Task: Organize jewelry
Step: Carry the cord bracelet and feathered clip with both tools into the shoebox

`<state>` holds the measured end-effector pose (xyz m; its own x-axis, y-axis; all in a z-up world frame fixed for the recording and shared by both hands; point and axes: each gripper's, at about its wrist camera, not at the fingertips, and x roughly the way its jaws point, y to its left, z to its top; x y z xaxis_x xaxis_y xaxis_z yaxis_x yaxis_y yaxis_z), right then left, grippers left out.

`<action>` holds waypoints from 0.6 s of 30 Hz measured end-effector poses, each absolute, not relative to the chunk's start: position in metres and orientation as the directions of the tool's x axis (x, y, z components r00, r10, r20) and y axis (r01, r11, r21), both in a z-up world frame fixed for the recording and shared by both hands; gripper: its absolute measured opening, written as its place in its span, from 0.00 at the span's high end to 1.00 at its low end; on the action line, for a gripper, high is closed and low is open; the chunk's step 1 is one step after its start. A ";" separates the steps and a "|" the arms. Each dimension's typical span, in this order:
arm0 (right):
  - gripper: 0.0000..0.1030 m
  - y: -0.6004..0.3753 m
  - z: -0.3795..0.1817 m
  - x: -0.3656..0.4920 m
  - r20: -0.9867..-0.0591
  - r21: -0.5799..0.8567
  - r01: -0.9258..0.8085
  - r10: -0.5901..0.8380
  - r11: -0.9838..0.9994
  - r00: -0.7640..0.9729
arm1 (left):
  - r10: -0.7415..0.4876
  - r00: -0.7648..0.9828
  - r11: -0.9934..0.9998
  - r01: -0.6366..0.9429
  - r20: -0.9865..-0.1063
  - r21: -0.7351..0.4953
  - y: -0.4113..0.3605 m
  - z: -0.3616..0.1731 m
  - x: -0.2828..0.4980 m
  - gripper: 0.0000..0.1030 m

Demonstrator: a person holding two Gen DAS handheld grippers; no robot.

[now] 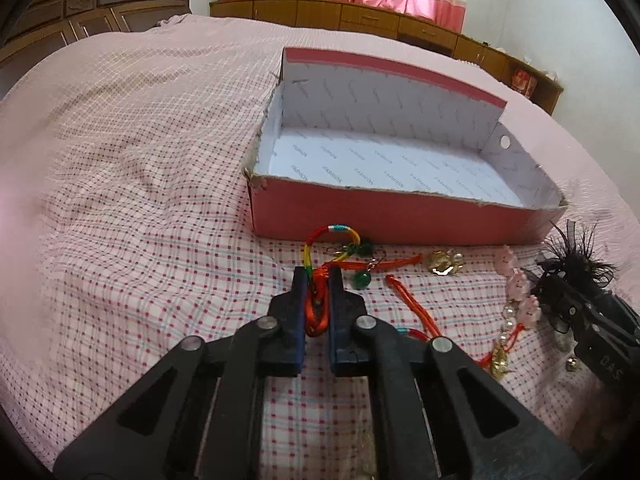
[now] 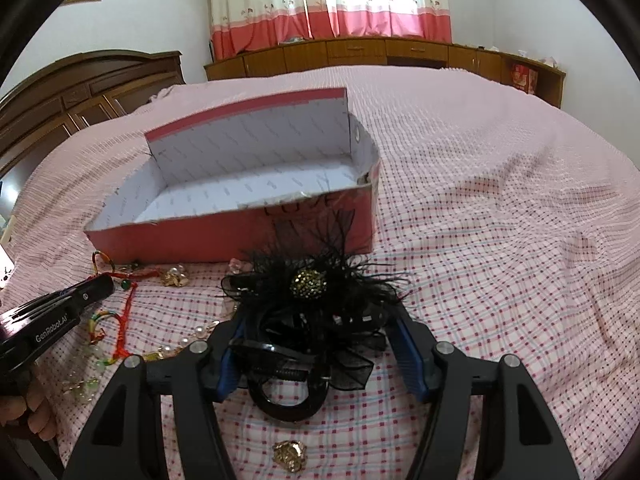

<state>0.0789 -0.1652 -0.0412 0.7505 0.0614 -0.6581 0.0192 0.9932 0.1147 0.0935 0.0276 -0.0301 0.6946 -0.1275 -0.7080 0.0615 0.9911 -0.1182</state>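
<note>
In the left wrist view, the left gripper [image 1: 318,276] is closed tight on a red cord bracelet [image 1: 316,304], its multicoloured loop reaching toward the open red box [image 1: 400,220] on the checked bedspread [image 1: 140,200]. A green bead [image 1: 361,280], a gold charm [image 1: 442,262] and a pink bead string [image 1: 516,284] lie just before the box.

In the right wrist view, the right gripper [image 2: 320,344] stands partly open around a black feathered hair clip [image 2: 312,300]; whether the pads press it, I cannot tell. A gold ring [image 2: 290,455] lies near the camera.
</note>
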 end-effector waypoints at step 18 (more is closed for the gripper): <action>0.37 -0.148 0.002 0.045 -0.580 0.090 0.006 0.048 0.996 0.813 | -0.153 0.778 0.987 0.093 -0.610 -0.129 0.045 0.026 0.036 1.00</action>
<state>0.0454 -0.1484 0.0020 0.8131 0.0475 -0.5802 0.0060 0.9959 0.0900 0.0361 0.0452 0.0261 0.7777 -0.1527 -0.6098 0.0930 0.9873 -0.1286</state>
